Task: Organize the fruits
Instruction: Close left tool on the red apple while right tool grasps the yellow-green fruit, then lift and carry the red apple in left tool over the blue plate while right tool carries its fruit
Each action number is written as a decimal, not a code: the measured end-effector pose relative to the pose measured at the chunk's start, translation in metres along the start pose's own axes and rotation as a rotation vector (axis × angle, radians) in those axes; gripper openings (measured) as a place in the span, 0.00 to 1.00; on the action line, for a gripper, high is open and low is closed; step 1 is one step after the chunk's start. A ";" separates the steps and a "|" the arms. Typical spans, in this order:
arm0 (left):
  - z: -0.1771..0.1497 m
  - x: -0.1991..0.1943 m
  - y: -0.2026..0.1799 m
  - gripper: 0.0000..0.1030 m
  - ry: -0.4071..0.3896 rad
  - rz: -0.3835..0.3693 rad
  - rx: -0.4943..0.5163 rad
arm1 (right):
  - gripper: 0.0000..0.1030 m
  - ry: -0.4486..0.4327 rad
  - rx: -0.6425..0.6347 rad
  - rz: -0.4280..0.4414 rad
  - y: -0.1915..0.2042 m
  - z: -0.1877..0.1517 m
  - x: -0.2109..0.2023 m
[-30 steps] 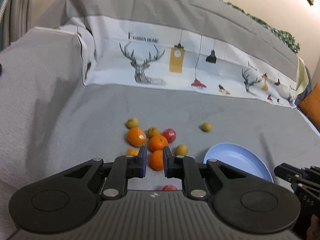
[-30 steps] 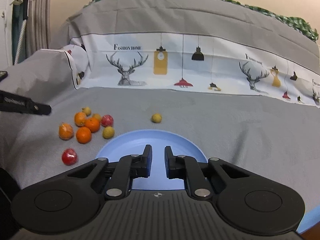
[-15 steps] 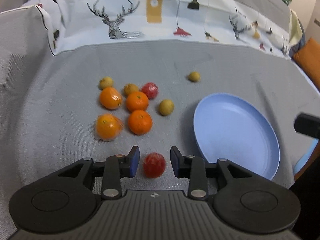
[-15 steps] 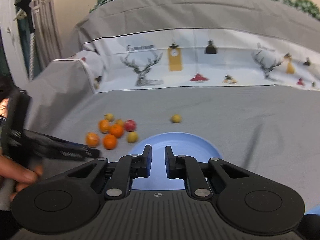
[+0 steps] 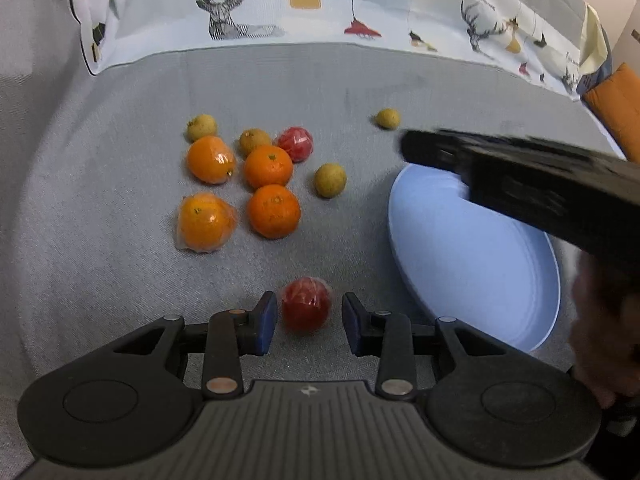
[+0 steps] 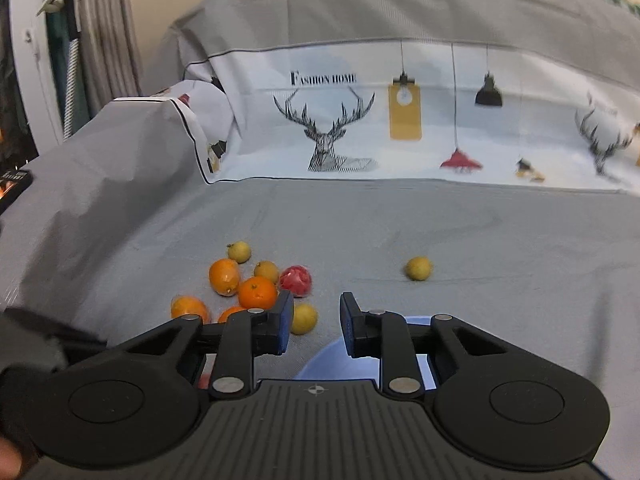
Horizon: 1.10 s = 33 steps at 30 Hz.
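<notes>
Left claw (image 5: 307, 323) has dropped lower, open astride the red fruit (image 5: 306, 309) on the sofa's front edge, left of the blue plate (image 5: 472, 264); right claw (image 6: 313, 326) opened wider, empty, swung left

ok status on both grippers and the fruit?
Left gripper open, straddling wrapped red fruit. Right gripper open, empty, over blue plate. Plate bare. Path clear.

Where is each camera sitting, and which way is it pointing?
Left wrist: on the left gripper, looking down at a wrapped red fruit between its open fingers; the right gripper crosses the blue plate.
Right wrist: on the right gripper, facing the sofa back; fingers open, empty.
Shared: the oranges and the plate.
</notes>
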<state>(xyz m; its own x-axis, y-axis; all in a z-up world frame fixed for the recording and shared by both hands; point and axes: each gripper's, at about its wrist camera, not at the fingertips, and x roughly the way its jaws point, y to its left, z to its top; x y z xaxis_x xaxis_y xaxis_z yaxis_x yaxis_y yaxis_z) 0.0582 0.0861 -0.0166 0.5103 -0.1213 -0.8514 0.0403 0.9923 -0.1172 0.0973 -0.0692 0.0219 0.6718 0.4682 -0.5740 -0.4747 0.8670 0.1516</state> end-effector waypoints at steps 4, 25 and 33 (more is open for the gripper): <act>0.001 0.005 -0.005 0.28 0.002 0.017 0.026 | 0.27 0.068 -0.014 -0.015 0.008 0.002 0.036; 0.000 0.002 -0.005 0.27 -0.019 0.037 0.016 | 0.27 0.173 -0.072 -0.062 0.024 0.003 0.096; -0.005 -0.014 -0.013 0.14 -0.098 0.070 0.033 | 0.27 0.033 -0.023 -0.038 -0.006 0.024 0.007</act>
<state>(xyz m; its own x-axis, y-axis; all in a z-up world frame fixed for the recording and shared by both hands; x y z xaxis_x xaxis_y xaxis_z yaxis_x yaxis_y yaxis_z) 0.0465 0.0747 -0.0052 0.5945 -0.0497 -0.8025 0.0287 0.9988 -0.0406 0.1188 -0.0675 0.0365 0.6706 0.4289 -0.6053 -0.4627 0.8796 0.1107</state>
